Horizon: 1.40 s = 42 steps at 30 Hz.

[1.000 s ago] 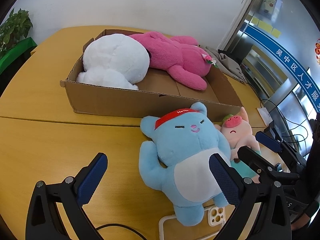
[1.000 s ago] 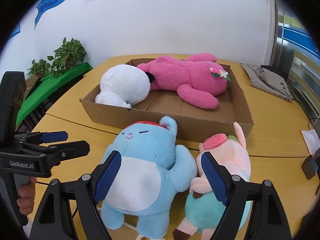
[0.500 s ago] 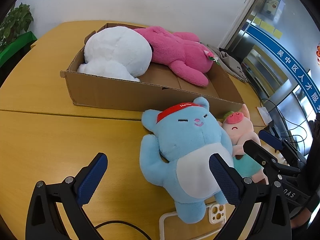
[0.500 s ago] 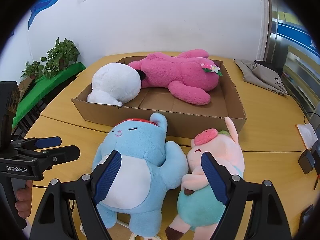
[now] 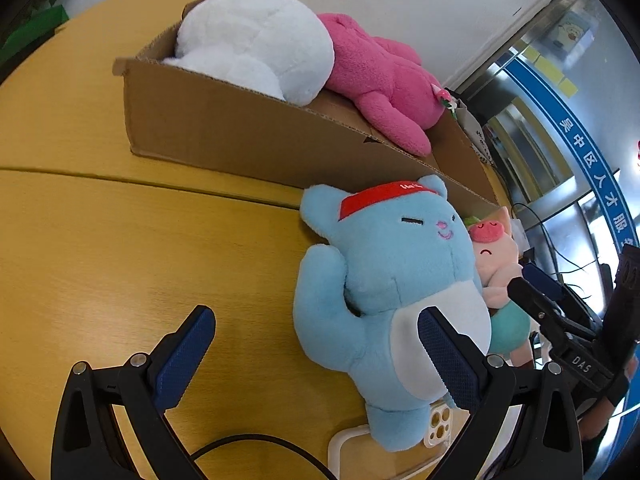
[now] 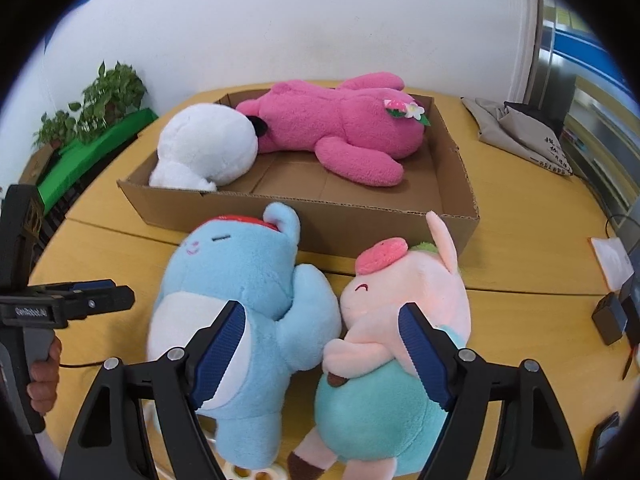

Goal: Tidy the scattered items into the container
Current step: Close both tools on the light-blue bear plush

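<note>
A blue plush bear with a red headband [image 5: 392, 276] [image 6: 240, 292] lies on its back on the wooden table, in front of an open cardboard box [image 5: 224, 128] [image 6: 360, 220]. A pink pig plush in teal trousers [image 6: 400, 320] [image 5: 496, 256] lies beside it. The box holds a white plush [image 5: 256, 40] [image 6: 208, 148] and a pink plush [image 5: 384, 84] [image 6: 340, 124]. My left gripper [image 5: 316, 348] is open, low over the table, its right finger over the bear's belly. My right gripper [image 6: 322, 344] is open, above where the bear and pig meet.
A white phone [image 5: 436, 428] lies under the bear's feet, with a black cable [image 5: 248, 444] near it. A grey cloth bag [image 6: 520, 128] lies at the far right of the table. Potted plants [image 6: 100, 100] stand at the left. Small dark devices [image 6: 612, 316] sit at the right edge.
Both grippers have moved forward and lower toward the plush toys; the bear, pig and box loom larger. Both stay open. The toys have not moved.
</note>
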### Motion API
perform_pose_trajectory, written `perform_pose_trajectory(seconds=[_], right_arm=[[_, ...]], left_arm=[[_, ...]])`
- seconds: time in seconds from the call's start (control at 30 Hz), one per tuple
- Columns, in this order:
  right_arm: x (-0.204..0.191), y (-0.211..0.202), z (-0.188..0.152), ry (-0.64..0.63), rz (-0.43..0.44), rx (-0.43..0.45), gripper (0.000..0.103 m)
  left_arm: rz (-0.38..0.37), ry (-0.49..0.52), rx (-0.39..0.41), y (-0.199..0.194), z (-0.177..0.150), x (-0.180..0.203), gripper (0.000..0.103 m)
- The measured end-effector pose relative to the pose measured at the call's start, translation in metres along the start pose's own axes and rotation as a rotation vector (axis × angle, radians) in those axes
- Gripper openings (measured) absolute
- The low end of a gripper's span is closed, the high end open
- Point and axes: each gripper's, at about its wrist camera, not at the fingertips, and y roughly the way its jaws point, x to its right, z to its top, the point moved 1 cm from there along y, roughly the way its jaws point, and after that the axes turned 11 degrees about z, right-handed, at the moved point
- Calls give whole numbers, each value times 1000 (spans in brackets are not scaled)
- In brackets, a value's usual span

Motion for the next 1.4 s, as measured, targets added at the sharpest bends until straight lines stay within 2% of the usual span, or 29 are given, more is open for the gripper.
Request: perform_pose_trajectory(seconds=[0.1, 0.17, 0.2, 0.27, 0.33, 0.37, 0.43, 0.57, 0.7, 0.9, 0.97, 1.23, 1.3, 1.4], right_arm=[[-3, 7, 1, -43, -39, -14, 63], [-7, 6, 3, -54, -21, -17, 44], [-10, 6, 3, -61, -9, -17, 42], [-15, 8, 2, -80, 8, -24, 42], [-17, 17, -1, -84, 21, -56, 42], [-17, 21, -2, -82, 22, -72, 42], [-16, 30, -6, -78, 15, -97, 42], [-9, 34, -5, -53, 36, -100, 42], [-11, 37, -6, -52, 56, -106, 42], [-29, 45, -14, -59, 141, -140, 42], [-36, 49, -15, -53, 156, -136, 43], [-48, 57, -16, -48, 123, -131, 43], [-43, 56, -16, -47, 121, -130, 45], [-36, 55, -17, -32, 104, -127, 59]], left_arm=[[-32, -1, -35, 13, -1, 0, 89], [-55, -6, -44, 17, -2, -1, 85], [-66, -7, -44, 17, -1, -1, 80], [-63, -3, -49, 18, -1, -1, 54], [-60, 1, -55, 19, -1, -1, 42], [-58, 3, -58, 19, 0, -1, 38], [-54, 8, -63, 20, 0, -2, 38], [-46, 16, -75, 22, 1, -2, 28], [-39, 25, -86, 24, 1, -2, 25], [71, 36, -36, -5, 7, -34, 25], [81, 36, -38, -6, 9, -39, 25], [112, 56, -31, 0, 10, -39, 26], [104, 52, -31, 1, 10, -40, 26], [105, 51, -35, 2, 10, -40, 26]])
